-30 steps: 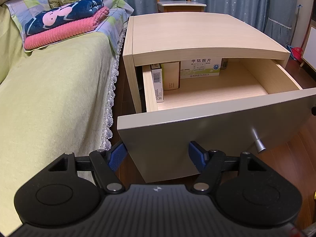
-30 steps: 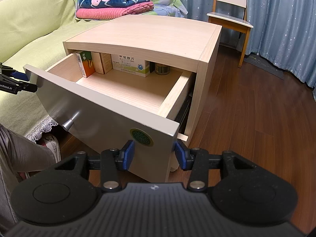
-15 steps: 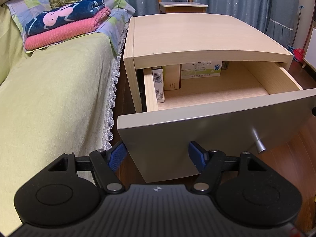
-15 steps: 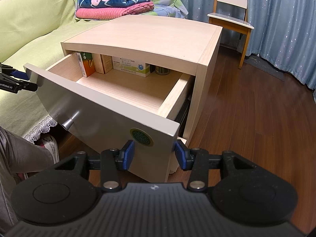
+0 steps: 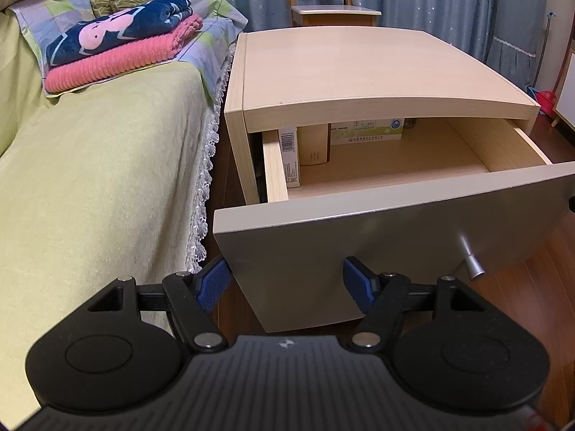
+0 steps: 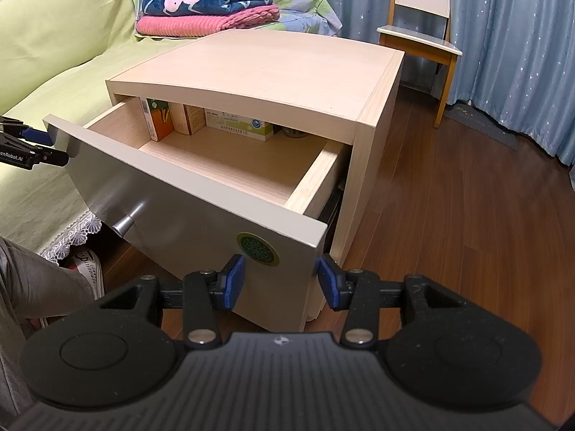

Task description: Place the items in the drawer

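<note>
- Drawer (image 5: 395, 179) of the pale wood nightstand (image 5: 359, 68) stands pulled out over a dark wood floor (image 6: 467, 215), beside a bed with a green cover (image 5: 90, 179).
- We see folded blankets (image 5: 118, 46) on the bed, blue starred curtains (image 6: 521, 36) and a chair (image 6: 420, 36) behind.
- Its grey front (image 6: 187, 215) carries a metal knob (image 6: 124, 223) and a round green sticker (image 6: 258, 248); boxes (image 6: 201, 122) stand along its back, the front part of its floor bare.
- Our left tool (image 5: 287, 280) and right tool (image 6: 280, 283) are both spread and hold nothing, each low before the grey front.
</note>
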